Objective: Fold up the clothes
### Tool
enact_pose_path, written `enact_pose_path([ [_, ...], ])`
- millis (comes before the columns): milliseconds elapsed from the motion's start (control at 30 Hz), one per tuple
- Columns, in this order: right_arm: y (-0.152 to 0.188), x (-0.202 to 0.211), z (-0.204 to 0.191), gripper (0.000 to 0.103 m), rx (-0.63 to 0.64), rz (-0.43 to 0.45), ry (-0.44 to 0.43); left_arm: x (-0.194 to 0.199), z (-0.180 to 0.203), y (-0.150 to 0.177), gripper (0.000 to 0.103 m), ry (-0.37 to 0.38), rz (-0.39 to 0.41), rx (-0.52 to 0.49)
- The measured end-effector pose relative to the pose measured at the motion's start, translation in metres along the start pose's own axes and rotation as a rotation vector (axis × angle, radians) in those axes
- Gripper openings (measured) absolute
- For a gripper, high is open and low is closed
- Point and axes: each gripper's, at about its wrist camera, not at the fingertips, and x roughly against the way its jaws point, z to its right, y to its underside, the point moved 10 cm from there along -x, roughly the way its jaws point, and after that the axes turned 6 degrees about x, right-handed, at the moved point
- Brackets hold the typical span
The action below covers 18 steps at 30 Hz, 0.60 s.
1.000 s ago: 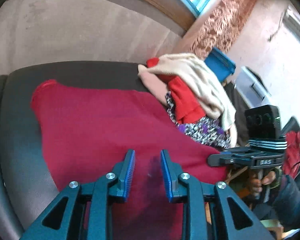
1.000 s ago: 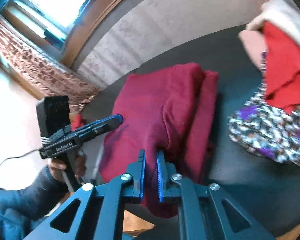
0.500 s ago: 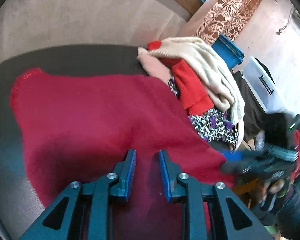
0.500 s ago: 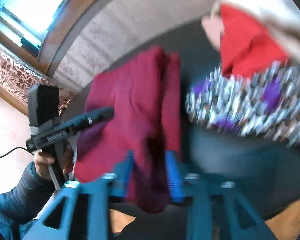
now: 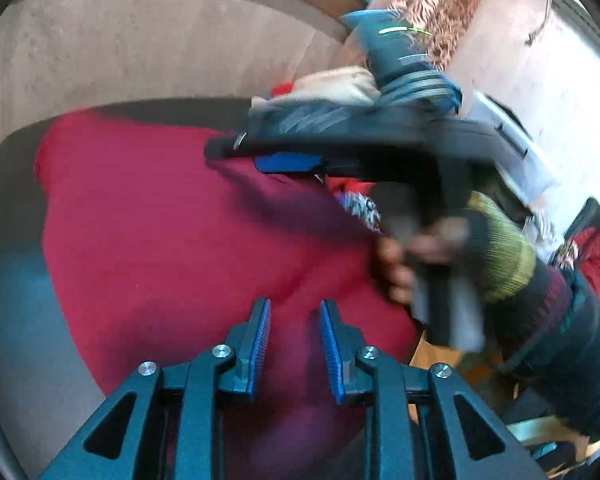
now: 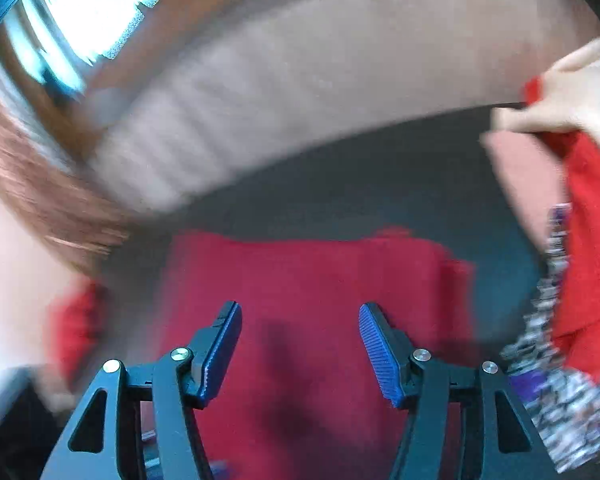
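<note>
At the far left a strip of bare dark grey seat cushion shows beside the crimson knitted garment, which lies spread flat across the seat with its far edge toward the pale ribbed backrest. The left gripper hovers over the garment's near portion, its blue-padded fingers narrow and closing, with cloth below them rather than pinched between them. To fold cleanly, I judge it should pinch the near hem squarely, so one layer edge lifts without bunching. Further right, the right gripper, held by a hand in a striped cuff, reaches over the garment's far right part; its own view shows its fingers spread wide and empty above the red knit. At the far right a heap of unfolded clothes, cream, scarlet and purple-patterned, sits just beside the garment, so free room lies leftward and toward the backrest.
</note>
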Motion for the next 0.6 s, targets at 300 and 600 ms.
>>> enact_pose_path([
  [300,-0.006,-0.028,-0.027,0.067,0.030,0.039,-0.019,0.017,-0.048,0.006,0.001,0.004,0.005,0.126],
  [600,-0.014,-0.041,-0.047,0.072,0.011,0.063,-0.108,0.102,-0.103,-0.058,0.015,-0.064,0.267,0.182],
])
